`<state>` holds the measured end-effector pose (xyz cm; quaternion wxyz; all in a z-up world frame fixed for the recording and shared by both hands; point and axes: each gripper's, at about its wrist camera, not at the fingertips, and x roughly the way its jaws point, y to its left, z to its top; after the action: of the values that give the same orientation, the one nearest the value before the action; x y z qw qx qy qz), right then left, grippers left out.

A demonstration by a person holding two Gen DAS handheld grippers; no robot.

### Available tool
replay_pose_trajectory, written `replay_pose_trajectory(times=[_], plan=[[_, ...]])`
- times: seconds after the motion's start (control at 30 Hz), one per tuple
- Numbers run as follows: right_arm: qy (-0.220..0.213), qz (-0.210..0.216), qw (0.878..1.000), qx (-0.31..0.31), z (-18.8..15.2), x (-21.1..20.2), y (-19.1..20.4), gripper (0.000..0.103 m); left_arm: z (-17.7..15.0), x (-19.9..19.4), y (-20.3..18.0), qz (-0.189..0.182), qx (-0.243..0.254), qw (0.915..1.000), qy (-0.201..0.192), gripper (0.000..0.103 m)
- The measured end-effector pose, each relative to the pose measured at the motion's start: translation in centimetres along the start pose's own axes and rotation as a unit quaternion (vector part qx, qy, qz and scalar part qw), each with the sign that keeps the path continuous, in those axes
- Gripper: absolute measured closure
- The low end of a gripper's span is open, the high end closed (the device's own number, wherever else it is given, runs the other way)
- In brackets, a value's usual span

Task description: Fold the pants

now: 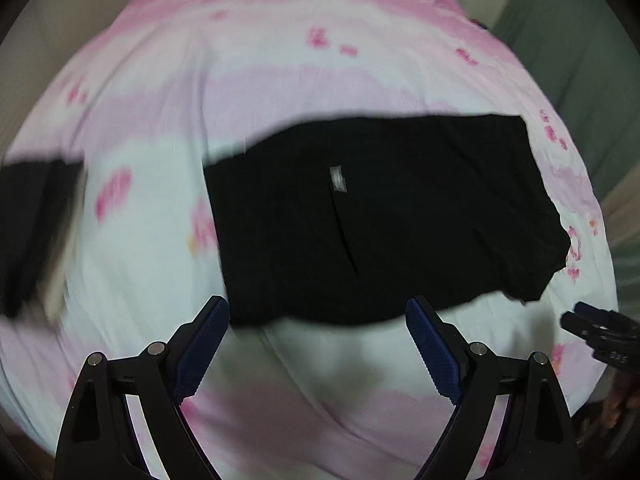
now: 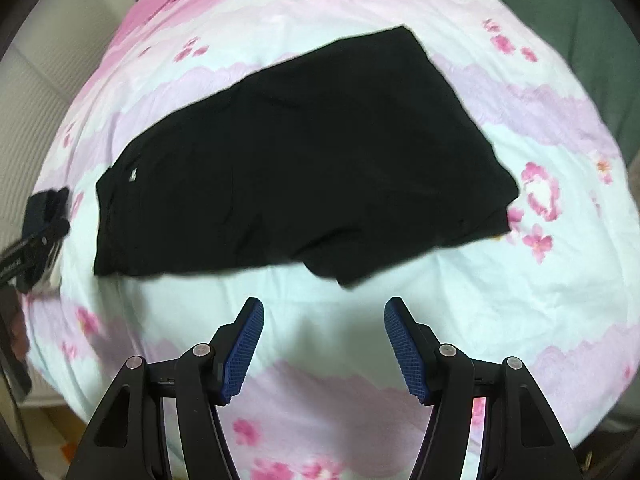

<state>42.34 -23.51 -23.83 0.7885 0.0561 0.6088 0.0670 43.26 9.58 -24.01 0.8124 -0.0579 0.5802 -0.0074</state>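
The black pants (image 2: 296, 160) lie folded into a broad, flat block on a bed, resting on a bedspread (image 2: 500, 280) printed with pink and lilac bands and pink flowers over a pale ground. In the right wrist view the block runs on a slant from the lower left to the upper right, with a small pale label (image 2: 132, 175) near its left end and a loose flap of cloth sticking out of its near edge. In the left wrist view the same pants (image 1: 400, 216) fill the middle of the picture, the label (image 1: 338, 178) sitting near their centre above a thin crease. The left claw (image 1: 316, 316) stands wide, its blue ribbed pads spread apart with nothing between them; the near edge of the pants lies just beyond its tips, and the pads press on no cloth. The right claw (image 2: 323, 308) stands partly spread, also empty, over bare bedspread just short of the pants' near edge. Each claw shows at the margin of the other's view: the right one (image 1: 600, 326) at the right edge of the left wrist picture, the left one (image 2: 40, 224) at the left edge of the right wrist picture. A blurred dark shape (image 1: 36, 232) sits at the far left of the left wrist view; what it is cannot be told. Green cloth (image 2: 580, 32) hangs beyond the bed at upper right.
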Motion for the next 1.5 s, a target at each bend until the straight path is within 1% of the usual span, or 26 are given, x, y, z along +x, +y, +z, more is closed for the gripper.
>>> replay_pose_trajectory(times=[0.07,0.13,0.2,0.27,0.33,0.4,0.47,0.5,0.53,0.63,0.7,0.77,0.8,0.83,0.87,0.9,0.97,1.07,1.2,1.3,1.33,1.37,1.4,1.43,1.47,1.5], plan=[[0.004,0.019,1.000,-0.011,-0.5,0.9,-1.1,0.039,-1.8,0.0,-1.0,0.006,-0.028,0.9995,0.014,0.013],[0.004,0.037,0.999,-0.015,-0.7,1.8,-2.0,0.039,-3.4,-0.1,-2.0,0.014,-0.042,0.9988,0.022,0.013],[0.009,0.064,0.998,-0.012,-0.5,3.3,-2.9,0.041,-4.6,-0.3,-2.9,0.027,-0.050,0.9981,0.026,0.013],[0.013,0.075,0.997,-0.016,-0.3,4.7,-3.2,0.048,-5.8,-0.5,-3.2,0.035,-0.061,0.9972,0.025,0.013],[0.011,0.079,0.996,-0.031,-0.1,5.8,-3.0,0.050,-6.5,-0.6,-3.6,0.040,-0.077,0.9959,0.025,0.013],[0.010,0.081,0.995,-0.060,0.2,7.3,-2.5,0.050,-6.9,-0.5,-3.8,0.045,-0.089,0.9947,0.027,0.013],[0.021,0.081,0.994,-0.072,0.6,8.6,-2.1,0.059,-7.1,-0.7,-4.0,0.051,-0.096,0.9938,0.026,0.013],[0.018,0.083,0.993,-0.079,0.8,8.7,-1.9,0.061,-7.2,-0.9,-4.2,0.052,-0.098,0.9935,0.025,0.013],[0.012,0.083,0.993,-0.085,1.0,8.6,-1.7,0.064,-7.4,-1.1,-4.4,0.053,-0.102,0.9932,0.022,0.013],[-0.026,0.095,0.990,-0.104,1.9,7.1,-1.2,0.064,-7.4,-1.3,-4.6,0.056,-0.109,0.9922,0.022,0.013],[-0.018,0.094,0.988,-0.125,2.3,7.8,-0.9,0.064,-7.6,-1.4,-4.7,0.061,-0.113,0.9915,0.023,0.013],[0.000,0.086,0.986,-0.142,2.6,9.2,-0.5,0.064,-7.6,-1.5,-4.8,0.065,-0.114,0.9911,0.022,0.013],[0.005,0.082,0.985,-0.151,2.8,9.8,-0.3,0.066,-7.6,-1.6,-4.8,0.067,-0.115,0.9908,0.023,0.013],[0.005,0.080,0.984,-0.157,2.8,10.1,-0.2,0.073,-7.6,-1.6,-4.8,0.070,-0.117,0.9904,0.023,0.013],[0.005,0.080,0.983,-0.167,2.9,10.2,0.0,0.088,-7.6,-1.7,-4.7,0.070,-0.119,0.9902,0.023,0.013],[0.009,0.083,0.981,-0.173,2.9,10.1,0.2,0.093,-7.6,-1.8,-4.7,0.068,-0.121,0.9901,0.022,0.013],[0.010,0.086,0.981,-0.174,2.8,9.1,0.3,0.096,-7.6,-1.9,-4.5,0.070,-0.126,0.9893,0.020,0.013],[0.014,0.092,0.982,-0.163,1.7,7.7,0.0,0.096,-7.5,-1.8,-4.3,0.076,-0.132,0.9882,0.022,0.013],[0.048,0.093,0.984,-0.141,0.6,9.3,-0.5,0.096,-7.0,-1.1,-3.7,0.086,-0.136,0.9865,0.028,0.013],[0.055,0.084,0.986,-0.131,0.7,9.5,-0.8,0.095,-6.8,-0.6,-2.5,0.085,-0.155,0.9839,0.029,0.013],[0.061,0.079,0.987,-0.123,0.9,9.4,-0.9,0.088,-6.8,-0.5,-1.9,0.083,-0.165,0.9823,0.029,0.013],[0.068,0.074,0.988,-0.115,0.9,9.3,-1.0,0.076,-6.8,-0.4,-1.2,0.079,-0.178,0.9804,0.029,0.013],[0.074,0.062,0.989,-0.108,0.7,9.0,-1.2,0.070,-6.8,-0.3,-0.4,0.070,-0.194,0.9781,0.028,0.013],[0.076,0.046,0.991,-0.103,0.4,8.1,-1.2,0.058,-6.9,-0.1,0.5,0.056,-0.211,0.9756,0.027,0.013],[0.077,0.034,0.991,-0.102,0.2,7.4,-1.2,0.049,-6.9,0.1,1.3,0.042,-0.226,0.9727,0.028,0.013],[0.078,0.022,0.992,-0.099,0.0,6.7,-1.2,0.047,-7.0,0.4,2.1,0.029,-0.243,0.9693,0.029,0.013]])
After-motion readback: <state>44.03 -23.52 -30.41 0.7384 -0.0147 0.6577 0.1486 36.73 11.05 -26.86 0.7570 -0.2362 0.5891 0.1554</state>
